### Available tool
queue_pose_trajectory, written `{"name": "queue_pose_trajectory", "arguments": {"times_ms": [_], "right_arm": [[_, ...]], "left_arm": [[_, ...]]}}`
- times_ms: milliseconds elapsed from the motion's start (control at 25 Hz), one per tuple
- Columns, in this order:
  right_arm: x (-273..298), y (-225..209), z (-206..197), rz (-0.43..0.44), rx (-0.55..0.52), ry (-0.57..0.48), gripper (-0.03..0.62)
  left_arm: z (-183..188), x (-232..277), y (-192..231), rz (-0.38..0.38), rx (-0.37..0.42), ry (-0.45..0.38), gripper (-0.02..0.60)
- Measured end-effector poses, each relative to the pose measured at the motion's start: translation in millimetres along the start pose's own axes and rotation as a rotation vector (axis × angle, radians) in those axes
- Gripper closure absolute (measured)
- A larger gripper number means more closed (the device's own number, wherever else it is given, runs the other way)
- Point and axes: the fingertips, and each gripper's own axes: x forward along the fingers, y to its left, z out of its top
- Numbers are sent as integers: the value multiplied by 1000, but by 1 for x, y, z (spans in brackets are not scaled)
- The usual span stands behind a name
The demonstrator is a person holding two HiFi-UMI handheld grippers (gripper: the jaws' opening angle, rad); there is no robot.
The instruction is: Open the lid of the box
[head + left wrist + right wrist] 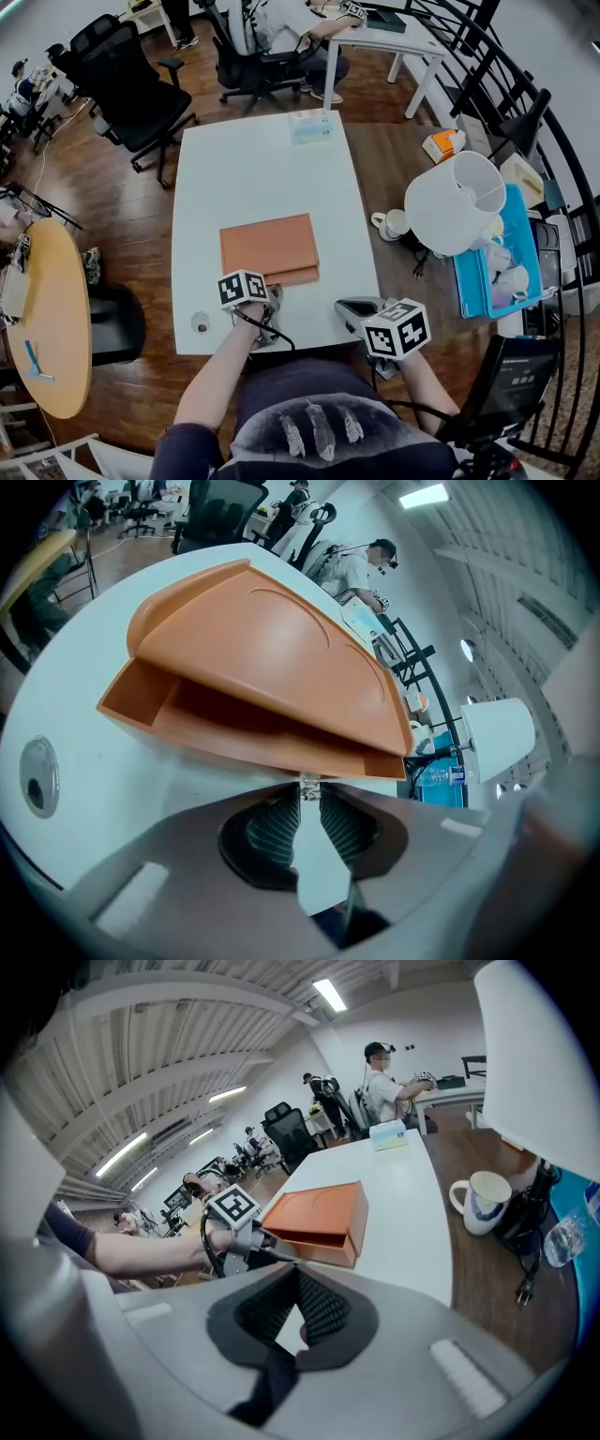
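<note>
Now, L gripper [271, 293] pinches what looks like the clasp [308, 785] of orange box [269, 248], lid [272, 639] ajar; R gripper [351, 311] clenched, empty.

Tiny metal piece [308, 783] at the left gripper's [308, 797] tips, perhaps a clasp, too small to identify; overhead its cube [242, 288] hides them
</note>
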Motion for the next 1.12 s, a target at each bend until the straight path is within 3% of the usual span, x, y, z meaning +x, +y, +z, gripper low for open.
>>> {"name": "queue_pose_trajectory", "arguments": {"times_ms": [240,520,840,1120], "right_arm": [[2,4,1,9,-15,7,589],[3,6,0,10,-27,10,591],[5,12,-4,25,-44,26,591],[5,15,-5,47,-58,25,591]], "left_arm": [[-2,-1,2,2,0,11,500],[-10,8,5,147,14,-109,499],[-19,2,2,184,121,-6,500],[-30,5,10,168,62,29,500]]}}
